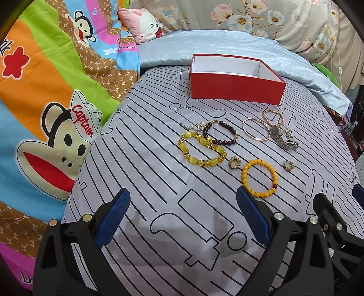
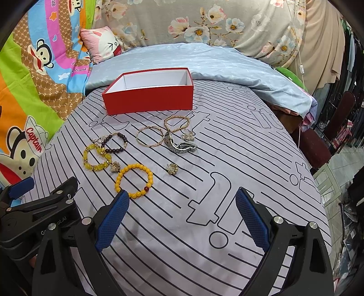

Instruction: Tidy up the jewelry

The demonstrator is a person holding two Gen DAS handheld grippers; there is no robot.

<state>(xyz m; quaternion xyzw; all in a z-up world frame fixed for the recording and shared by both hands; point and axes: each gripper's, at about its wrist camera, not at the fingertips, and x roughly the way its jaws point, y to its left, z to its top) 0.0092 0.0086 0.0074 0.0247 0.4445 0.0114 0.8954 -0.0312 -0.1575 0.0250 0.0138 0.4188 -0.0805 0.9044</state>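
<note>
Looking past our blue pads, we lose the lower corners of both views to the black gripper frames, and the silver charm (image 1: 197, 126) behind the dark bead bracelet (image 1: 220, 134) is too tangled to make out. The bed (image 1: 141, 173) wears a grey sheet printed with black lines; a cartoon monkey quilt (image 1: 45, 118) lies along its left, a pale blue blanket (image 1: 204, 47) and a floral cover (image 1: 284, 18) beyond. One red box (image 1: 234, 87) sits open, white inside. Near it we count five bracelets: yellow crystal (image 1: 202, 149), dark bead, orange bead (image 1: 259, 178), gold bead (image 1: 273, 118) and a plain bangle (image 1: 256, 128). One silver watch (image 1: 283, 139) touches the bangle, and two flower pieces (image 1: 235, 162) lie apart. Our left hand-held gripper (image 1: 183, 205) and right hand-held gripper (image 2: 182, 205) both hover spread wide, holding nothing.
</note>
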